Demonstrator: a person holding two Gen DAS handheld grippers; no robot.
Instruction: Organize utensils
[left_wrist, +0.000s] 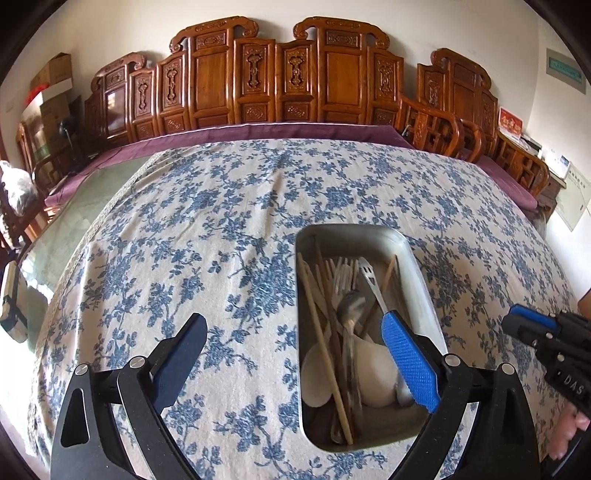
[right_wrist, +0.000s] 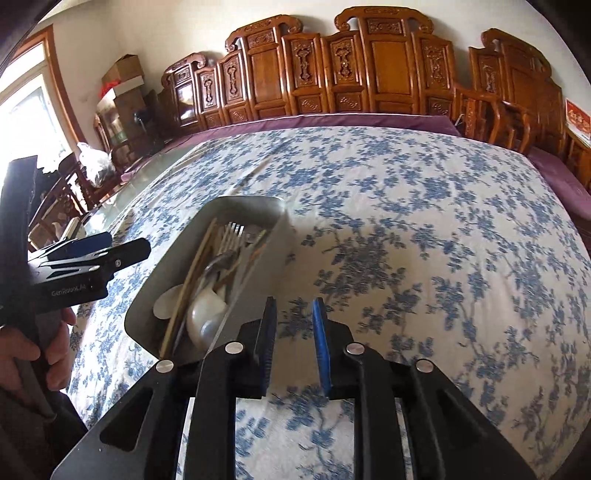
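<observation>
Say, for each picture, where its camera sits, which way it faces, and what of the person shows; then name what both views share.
Left wrist: sits on the left gripper, faces down along its wide-open fingers at the tray; the right gripper shows at right.
Right wrist: sits on the right gripper, fingers slightly apart over the cloth; a hand holds the left gripper at left.
Shared: tray, cloth, carved wooden bench.

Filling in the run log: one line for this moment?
left gripper: open, empty | right gripper: slightly open, empty | rectangular metal tray: utensils inside
</observation>
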